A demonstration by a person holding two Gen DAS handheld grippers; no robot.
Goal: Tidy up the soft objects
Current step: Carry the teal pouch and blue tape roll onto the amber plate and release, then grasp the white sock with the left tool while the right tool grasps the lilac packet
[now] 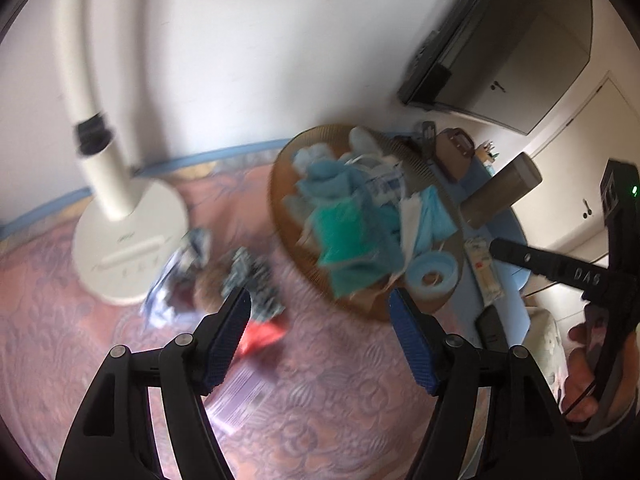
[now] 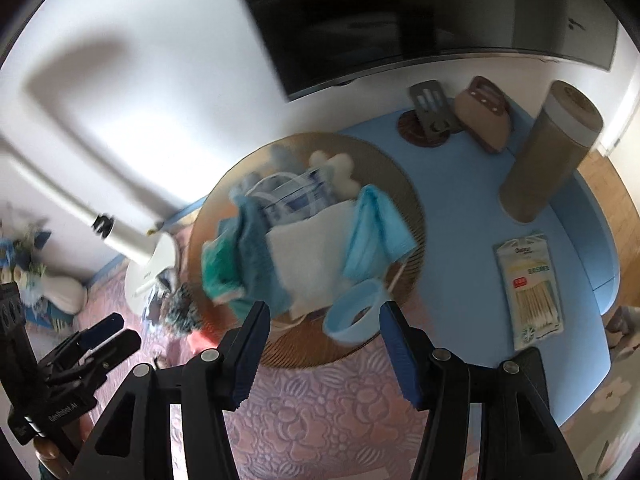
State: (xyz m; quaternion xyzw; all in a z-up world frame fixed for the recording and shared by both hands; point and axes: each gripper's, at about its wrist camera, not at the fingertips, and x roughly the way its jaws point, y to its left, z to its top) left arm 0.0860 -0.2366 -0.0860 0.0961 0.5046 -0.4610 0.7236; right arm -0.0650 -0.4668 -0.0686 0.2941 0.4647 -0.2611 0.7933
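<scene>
My grippers' fingers (image 1: 232, 340) are black with blue ribbed pads. The woven tray (image 2: 404, 184) is brown, heaped with teal, sky-blue and white cloths (image 2: 312, 248). The tablecloth (image 1: 340, 392) under it is pink with an embossed lilac flower pattern. The lamp base (image 1: 120, 248) near its far edge is cream.

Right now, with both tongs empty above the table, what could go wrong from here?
1. The cloths are heaped on the round woven tray; grabbing one may drag others out.
2. The blue ring sits at the tray's near edge and could be knocked off.
3. The lamp base stands close to the loose patterned fabric.
</scene>
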